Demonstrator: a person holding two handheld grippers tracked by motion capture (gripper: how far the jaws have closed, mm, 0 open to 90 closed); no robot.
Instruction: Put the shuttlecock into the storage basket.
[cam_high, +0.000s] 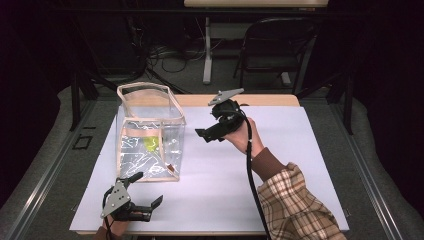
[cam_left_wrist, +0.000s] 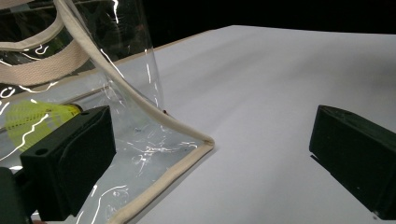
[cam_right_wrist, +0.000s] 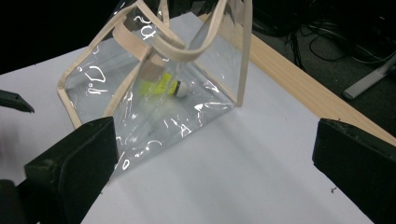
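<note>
The clear bag (cam_high: 149, 131) stands near the surface's (cam_high: 280, 165) left edge, a yellow shuttlecock (cam_right_wrist: 163, 85) inside. Both jaws gape empty: left hand-held gripper (cam_high: 145, 191) by the near-left corner, right hand-held gripper (cam_high: 202, 134) beside the bag. Steady the bag's rim first, then reach in from above.

Not seeing any readable text anywhere here, the clear bag (cam_high: 150, 132), the yellow shuttlecock (cam_right_wrist: 163, 86) inside it and the white surface (cam_high: 280, 165) aren't showing a single label, brand or number
</note>
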